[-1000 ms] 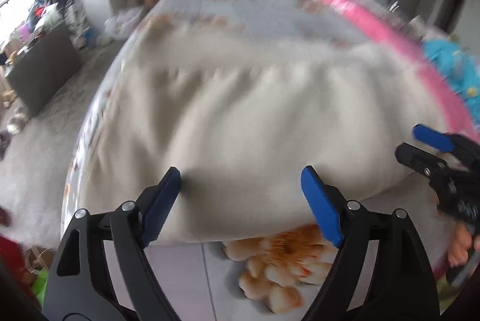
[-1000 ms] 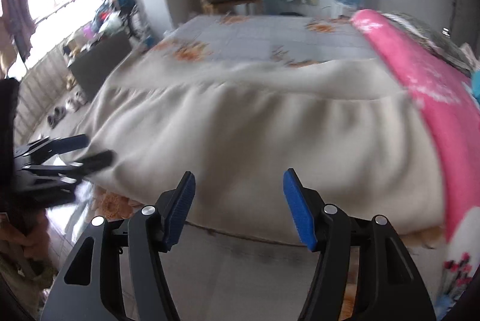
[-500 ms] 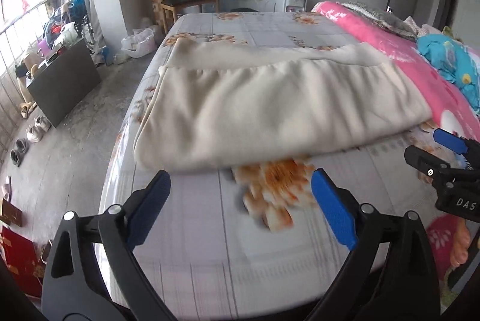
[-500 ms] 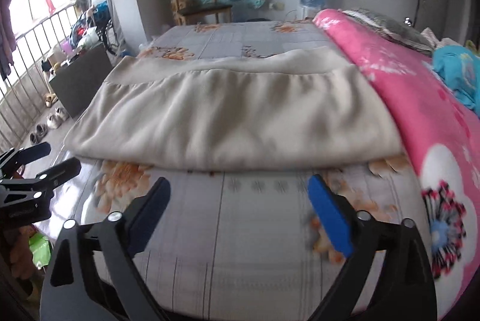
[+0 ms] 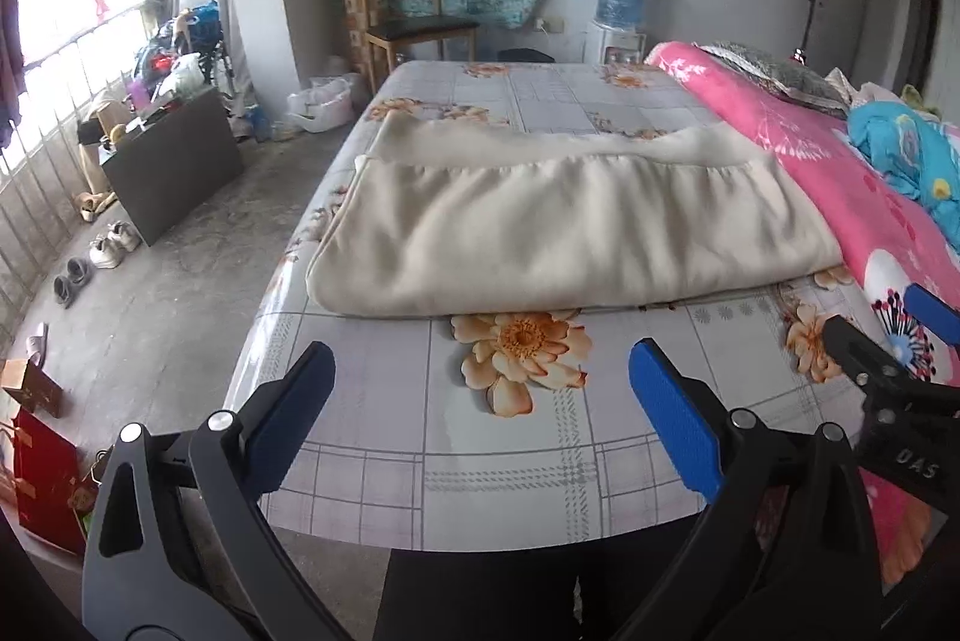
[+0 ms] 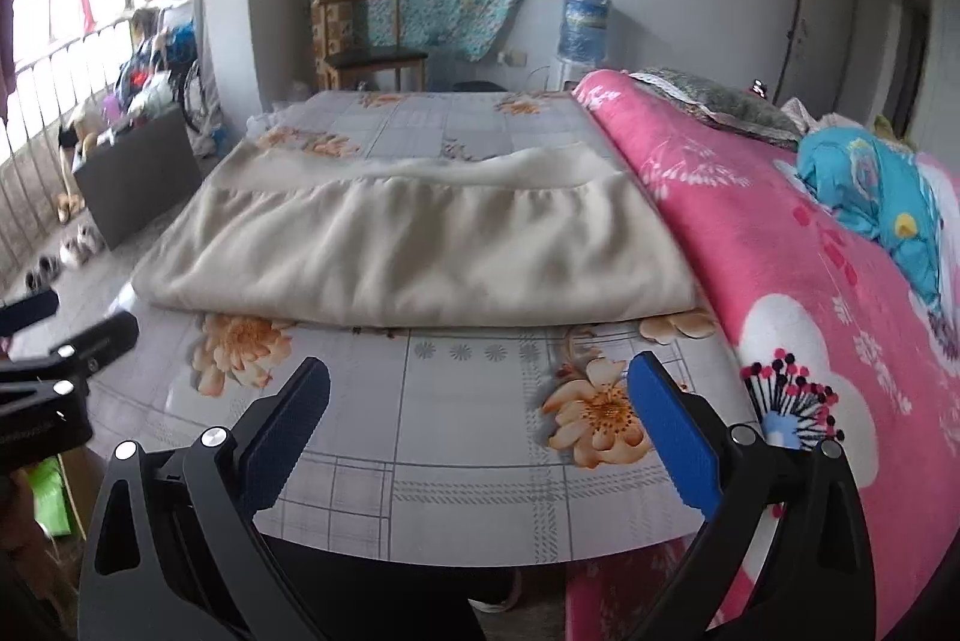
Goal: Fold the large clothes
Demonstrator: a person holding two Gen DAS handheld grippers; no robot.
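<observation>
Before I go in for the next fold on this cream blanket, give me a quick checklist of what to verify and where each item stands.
1. Left gripper open and empty: ok; its jaws have just been opening, with nothing between them.
2. Right gripper open and empty: ok; same.
3. Cream blanket released, lying folded on the floral bed sheet: ok.
4. Near folded edge straight: ok.
5. Far layers aligned: not ok; the lower layer sticks out behind.
6. Clear of the pink blanket: cannot tell; the edges meet.

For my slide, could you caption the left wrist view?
Open left gripper above the bed, cream garment folded beyond.
</observation>
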